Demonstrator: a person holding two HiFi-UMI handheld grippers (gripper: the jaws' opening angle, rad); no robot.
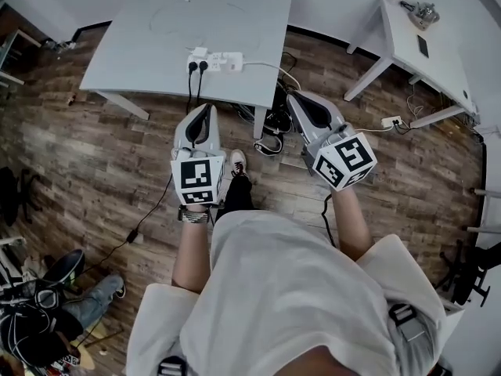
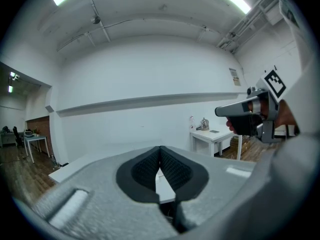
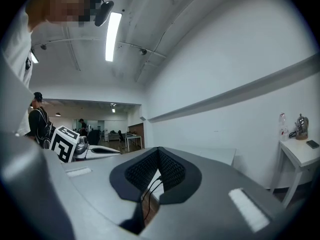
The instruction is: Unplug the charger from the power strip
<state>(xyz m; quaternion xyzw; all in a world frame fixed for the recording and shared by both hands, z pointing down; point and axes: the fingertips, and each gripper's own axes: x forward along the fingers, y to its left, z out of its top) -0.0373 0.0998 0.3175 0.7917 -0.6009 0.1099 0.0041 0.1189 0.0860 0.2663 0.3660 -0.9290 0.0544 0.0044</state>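
The table (image 1: 156, 45) stands ahead of both hand-held grippers, with the power strip (image 1: 223, 61) at its near edge and the charger (image 1: 192, 66) plugged into it. The left hand-held gripper (image 1: 205, 110) and the right hand-held gripper (image 1: 293, 96) have their jaws together, empty.

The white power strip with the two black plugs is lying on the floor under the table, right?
Not quite. The power strip lies on top of the grey table, near its front edge, not on the floor. The head view shows this. It does have two black plugs in it.
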